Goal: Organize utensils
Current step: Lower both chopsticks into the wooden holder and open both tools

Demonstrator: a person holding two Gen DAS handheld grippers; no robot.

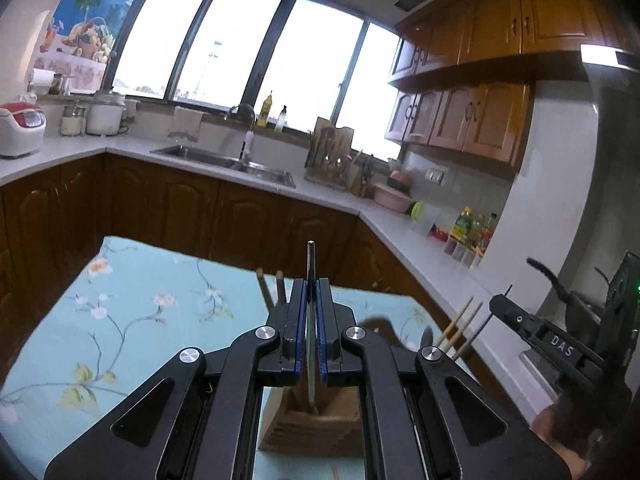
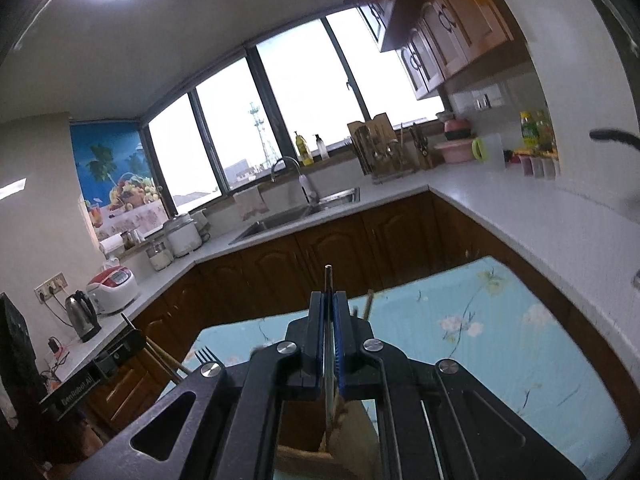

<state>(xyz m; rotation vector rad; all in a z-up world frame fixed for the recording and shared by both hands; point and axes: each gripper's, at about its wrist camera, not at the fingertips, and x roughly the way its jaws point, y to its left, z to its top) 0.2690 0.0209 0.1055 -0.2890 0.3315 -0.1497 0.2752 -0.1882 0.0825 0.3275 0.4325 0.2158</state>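
My left gripper [image 1: 311, 286] is shut on a thin metal utensil [image 1: 311, 264] held upright, its lower end in the wooden utensil holder [image 1: 310, 424] below the fingers. Two dark chopstick ends [image 1: 269, 286] stick up just left of the fingers. My right gripper [image 2: 329, 300] is shut on another thin metal utensil [image 2: 328, 280], its lower end at a wooden holder [image 2: 332, 436]. A fork [image 2: 206, 356] and chopsticks [image 2: 164, 360] stand by the left gripper's body [image 2: 80, 388] in the right wrist view. The right gripper's body [image 1: 560, 344] shows at right, with chopsticks [image 1: 456, 326] beside it.
The holders stand on a table with a light blue floral cloth [image 1: 132, 312]. Behind it run brown cabinets and a white counter [image 1: 132, 146] with a sink [image 1: 224, 162], rice cookers [image 1: 20, 130], a dish rack [image 1: 330, 160], bottles [image 1: 468, 236] and a kettle [image 2: 82, 314].
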